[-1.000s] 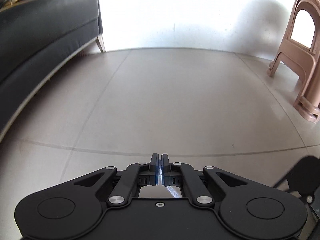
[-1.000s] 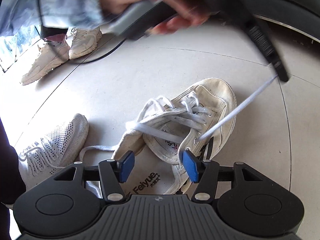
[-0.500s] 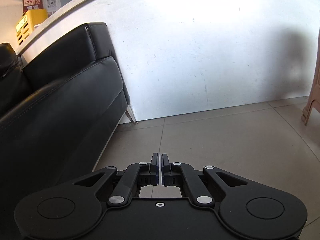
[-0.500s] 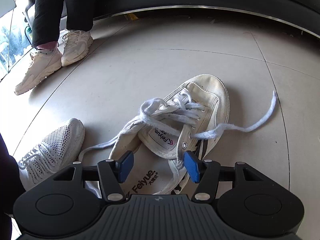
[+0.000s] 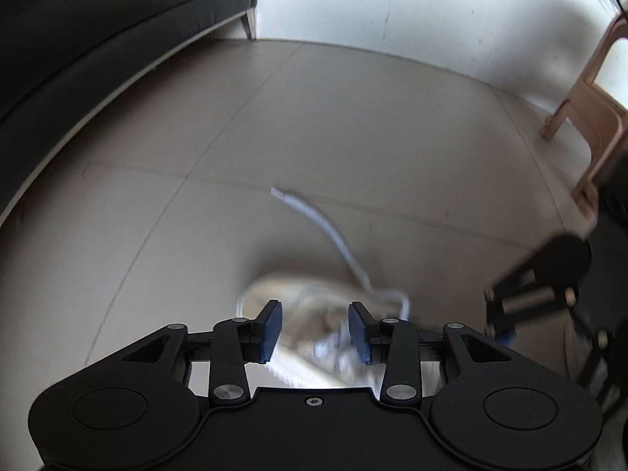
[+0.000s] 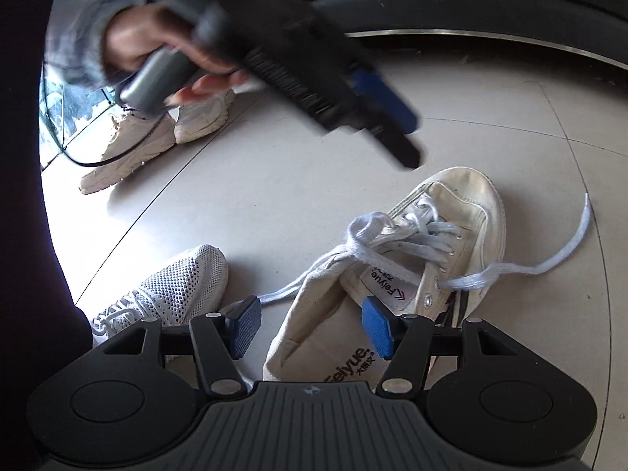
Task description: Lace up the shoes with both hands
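Both claws gape empty: left gripper (image 5: 315, 330) above the canvas shoe (image 6: 463, 212) on the floor, right gripper (image 6: 310, 327) at its heel. Lace (image 6: 549, 259) looks soft, limp; pinch near the tip.

Cream canvas shoe (image 6: 463, 235) lies on floor, pale lace (image 6: 549, 259) trailing loose beside it

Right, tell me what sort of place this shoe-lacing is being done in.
Probably a lounge or waiting area indoors: a tiled floor, a black sofa against a white wall, and a plastic stool. The canvas shoe lies on the floor.
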Demonstrator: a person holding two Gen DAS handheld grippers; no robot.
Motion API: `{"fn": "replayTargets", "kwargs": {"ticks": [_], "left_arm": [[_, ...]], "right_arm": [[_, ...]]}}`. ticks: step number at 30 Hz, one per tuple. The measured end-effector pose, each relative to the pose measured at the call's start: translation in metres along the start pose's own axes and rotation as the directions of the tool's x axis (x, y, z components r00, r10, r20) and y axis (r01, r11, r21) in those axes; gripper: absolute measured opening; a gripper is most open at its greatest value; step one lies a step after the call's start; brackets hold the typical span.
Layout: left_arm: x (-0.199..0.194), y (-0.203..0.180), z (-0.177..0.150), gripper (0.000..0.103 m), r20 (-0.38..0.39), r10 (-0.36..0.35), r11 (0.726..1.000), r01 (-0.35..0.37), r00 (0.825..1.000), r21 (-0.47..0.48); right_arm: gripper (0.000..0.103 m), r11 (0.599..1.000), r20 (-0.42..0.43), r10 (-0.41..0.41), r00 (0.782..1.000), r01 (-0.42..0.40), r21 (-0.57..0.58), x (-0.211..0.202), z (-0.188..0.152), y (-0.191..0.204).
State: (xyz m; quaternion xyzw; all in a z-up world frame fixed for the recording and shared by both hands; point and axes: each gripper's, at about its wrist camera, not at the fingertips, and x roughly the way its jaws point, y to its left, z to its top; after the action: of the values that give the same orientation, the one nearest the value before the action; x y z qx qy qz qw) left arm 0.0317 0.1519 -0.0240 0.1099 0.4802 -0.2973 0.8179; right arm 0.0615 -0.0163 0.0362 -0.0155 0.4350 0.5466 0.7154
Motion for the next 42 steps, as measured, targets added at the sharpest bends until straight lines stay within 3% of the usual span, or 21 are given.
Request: {"fn": "replayTargets", "kwargs": {"ticks": [3,6,8,9,12,15,21,23,25,28,30,31,34,36,39,42], "left_arm": [[0.004,-0.012,-0.031,0.043,-0.016,-0.066,0.997,0.065,0.998,-0.040],[0.016,-0.025,-0.047,0.041,0.032,-0.072,0.997,0.073,0.997,-0.023],[0.025,-0.027,-0.045,0.020,0.016,-0.027,0.999,0.027,1.000,0.019],[0.029,-0.026,-0.046,0.000,-0.004,-0.009,1.000,0.009,1.000,0.014],[0.033,-0.014,-0.048,0.000,-0.076,0.037,0.998,-0.040,0.996,-0.050],[0.029,-0.005,-0.056,0.000,-0.148,0.070,0.996,-0.079,0.986,-0.049],[0.010,0.014,-0.078,0.000,-0.301,0.122,0.987,-0.149,0.946,-0.069],[-0.004,0.021,-0.077,0.008,-0.267,0.083,0.984,-0.122,0.960,-0.132],[-0.018,0.025,-0.074,0.045,-0.236,0.071,0.977,-0.115,0.969,-0.180],[-0.035,0.026,-0.068,0.046,-0.243,0.145,0.969,-0.188,0.959,-0.162],[-0.045,0.031,-0.069,0.039,-0.245,0.213,0.948,-0.261,0.946,-0.184],[-0.047,0.031,-0.066,0.038,-0.229,0.206,0.949,-0.251,0.951,-0.188],[-0.048,0.020,-0.052,0.038,-0.163,0.155,0.972,-0.180,0.974,-0.152],[-0.045,0.003,-0.037,0.038,-0.078,0.102,0.989,-0.110,0.992,-0.102],[-0.035,-0.022,-0.015,0.038,0.003,0.022,1.000,-0.022,1.000,-0.011],[-0.014,-0.031,0.014,0.038,0.069,-0.069,0.997,0.067,0.995,0.034]], "right_arm": [[0.062,1.000,-0.007,-0.009,1.000,0.009,-0.010,0.010,0.005,-0.001],[0.065,1.000,0.014,-0.016,1.000,0.016,-0.004,0.013,0.010,-0.004],[0.065,1.000,0.041,-0.026,0.999,0.025,0.014,0.012,0.013,-0.007],[0.065,0.999,0.064,-0.033,0.997,0.031,0.033,0.011,0.015,-0.009],[0.066,0.996,0.116,-0.064,0.991,0.057,0.061,0.005,0.020,-0.013],[0.067,0.994,0.162,-0.076,0.984,0.061,0.093,-0.002,0.021,-0.018],[0.067,0.991,0.138,-0.099,0.985,0.086,0.098,-0.004,0.023,-0.027],[0.067,0.993,0.132,-0.084,0.988,0.072,0.091,-0.006,0.022,-0.025],[0.067,0.994,0.127,-0.076,0.989,0.066,0.082,-0.010,0.019,-0.020],[0.068,0.995,0.114,-0.062,0.992,0.054,0.078,-0.015,0.015,-0.014],[0.068,0.996,0.114,-0.051,0.992,0.042,0.077,-0.016,0.012,-0.008],[0.068,0.997,0.102,-0.033,0.994,0.025,0.073,-0.015,0.011,-0.005],[0.068,0.998,0.080,-0.019,0.997,0.014,0.062,-0.009,0.008,0.001],[0.068,0.998,0.065,-0.006,0.998,0.002,0.060,-0.007,0.004,0.002],[0.068,0.998,0.047,-0.014,0.999,0.011,0.062,-0.010,-0.002,0.002],[0.068,0.997,0.047,-0.016,0.999,0.012,0.078,-0.013,-0.007,0.002]]}}
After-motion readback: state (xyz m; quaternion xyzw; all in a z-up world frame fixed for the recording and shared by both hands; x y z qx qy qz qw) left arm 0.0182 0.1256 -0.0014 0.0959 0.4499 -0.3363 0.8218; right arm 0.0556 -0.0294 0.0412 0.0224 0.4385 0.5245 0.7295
